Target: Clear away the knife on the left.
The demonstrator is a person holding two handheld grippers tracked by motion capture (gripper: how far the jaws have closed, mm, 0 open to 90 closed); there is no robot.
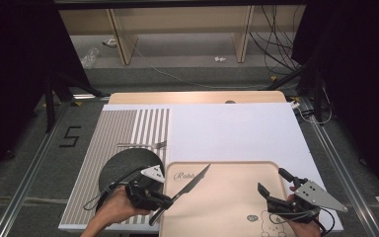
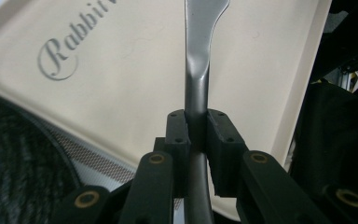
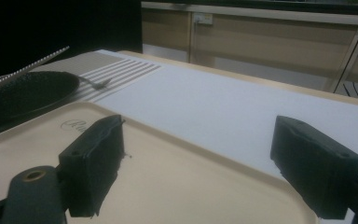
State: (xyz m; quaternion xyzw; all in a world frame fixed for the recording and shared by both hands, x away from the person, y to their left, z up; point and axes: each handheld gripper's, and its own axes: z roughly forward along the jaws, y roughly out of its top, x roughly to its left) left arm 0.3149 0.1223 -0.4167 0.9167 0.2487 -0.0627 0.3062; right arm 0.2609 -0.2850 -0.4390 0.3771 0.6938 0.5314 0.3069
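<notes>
A: Status of left gripper (image 1: 170, 198)?

B: Closed on the knife (image 1: 193, 183), pads clamped on the handle. Blade angled up and to the right, out over the near-left corner of the beige tray (image 1: 227, 217). Tip above the tray floor, beside the printed script. Whether clear of the floor or touching: not determinable from the high view.

A: Right gripper (image 1: 275, 183)?

B: Jaws spread wide, nothing between them. Parked over the tray's right side.

A: Likely faults from here?

B: Grip sits on a narrow, smooth metal handle, with most of the knife's length beyond the pads. Probable result of a quick swing or a knock against the tray rim: rotation in the pads, or slip-out. Also possible: tip dragging on the tray floor if lowered at this angle. Black plate (image 1: 128, 168) just left of the hand, so contact possible on a move toward the striped placemat (image 1: 118, 129).

A: Differences between views?

B: Left gripper view: pads (image 2: 177, 133) seated on both sides of the handle (image 2: 196, 88), confirming the clamp; the high view gives only the outline there. High view: whole layout, including the fork (image 1: 143, 145) lying on the placemat beyond the plate. Right gripper view: empty gap between its jaws, with tray rim (image 3: 158, 128) and white table cover (image 3: 242, 107) beyond.
</notes>
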